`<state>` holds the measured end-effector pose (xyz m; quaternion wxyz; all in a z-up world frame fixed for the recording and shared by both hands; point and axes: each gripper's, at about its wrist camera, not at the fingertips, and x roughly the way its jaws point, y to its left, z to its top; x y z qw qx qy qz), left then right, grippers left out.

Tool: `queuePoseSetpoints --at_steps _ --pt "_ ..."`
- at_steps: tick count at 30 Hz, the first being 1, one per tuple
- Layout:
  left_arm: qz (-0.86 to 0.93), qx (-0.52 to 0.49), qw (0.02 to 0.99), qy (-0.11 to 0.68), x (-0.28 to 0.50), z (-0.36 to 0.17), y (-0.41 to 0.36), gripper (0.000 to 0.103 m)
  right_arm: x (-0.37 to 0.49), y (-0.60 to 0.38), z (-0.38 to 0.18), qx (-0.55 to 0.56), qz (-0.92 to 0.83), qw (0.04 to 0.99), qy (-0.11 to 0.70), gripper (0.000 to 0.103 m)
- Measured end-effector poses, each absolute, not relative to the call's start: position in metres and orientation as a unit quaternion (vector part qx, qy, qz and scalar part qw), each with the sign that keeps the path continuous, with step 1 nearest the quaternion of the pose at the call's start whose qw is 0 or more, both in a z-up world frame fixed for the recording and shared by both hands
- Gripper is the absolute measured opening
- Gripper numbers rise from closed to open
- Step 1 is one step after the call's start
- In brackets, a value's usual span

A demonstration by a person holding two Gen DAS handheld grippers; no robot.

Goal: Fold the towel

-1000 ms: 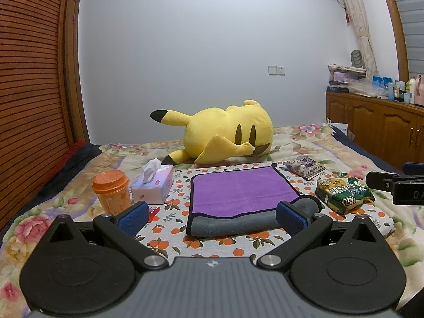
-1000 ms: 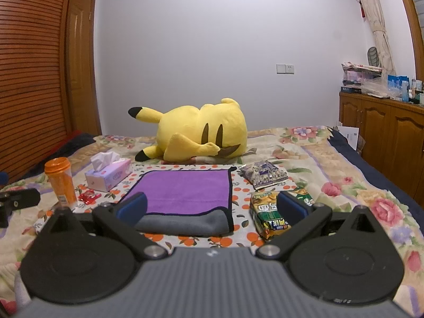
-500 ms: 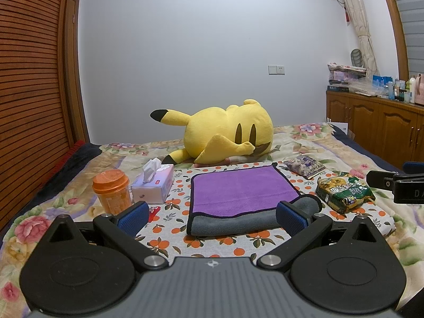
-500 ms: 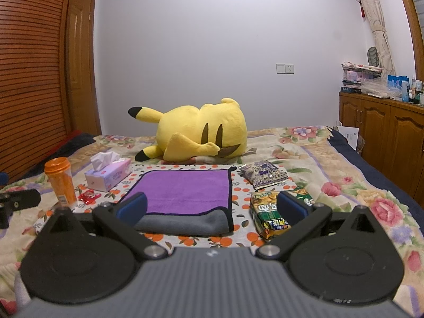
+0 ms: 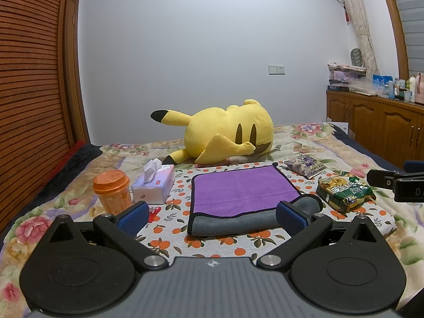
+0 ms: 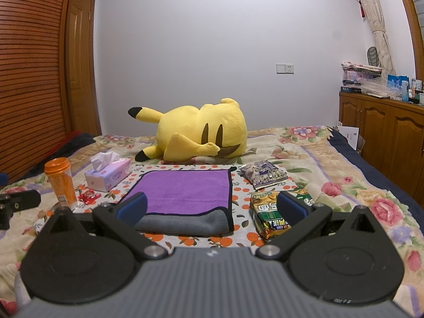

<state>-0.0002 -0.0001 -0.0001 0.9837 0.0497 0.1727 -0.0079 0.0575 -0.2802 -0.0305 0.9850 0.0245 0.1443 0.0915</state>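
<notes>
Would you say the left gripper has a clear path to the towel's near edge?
Probably yes: the left gripper is open, and the towel's grey near fold lies between its fingers with nothing in front.

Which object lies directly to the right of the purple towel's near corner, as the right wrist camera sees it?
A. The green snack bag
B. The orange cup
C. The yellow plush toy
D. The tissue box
A: the green snack bag lies just right of the purple towel, on the orange-print cloth.
</notes>
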Motion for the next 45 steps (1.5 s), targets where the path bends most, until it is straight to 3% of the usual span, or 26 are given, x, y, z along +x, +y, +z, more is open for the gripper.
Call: queuePoseSetpoints --at_steps 24,45 --pt "-0.007 0.052 0.983 0.175 0.001 0.000 0.001 0.103 0.057 -0.278 -0.030 0.025 0.091 0.985 0.145 0.103" --pt "-0.010 0.069 0.973 0.221 0.034 -0.018 0.000 0.103 0.078 -0.273 -0.037 0.018 0.097 0.981 0.167 0.103"
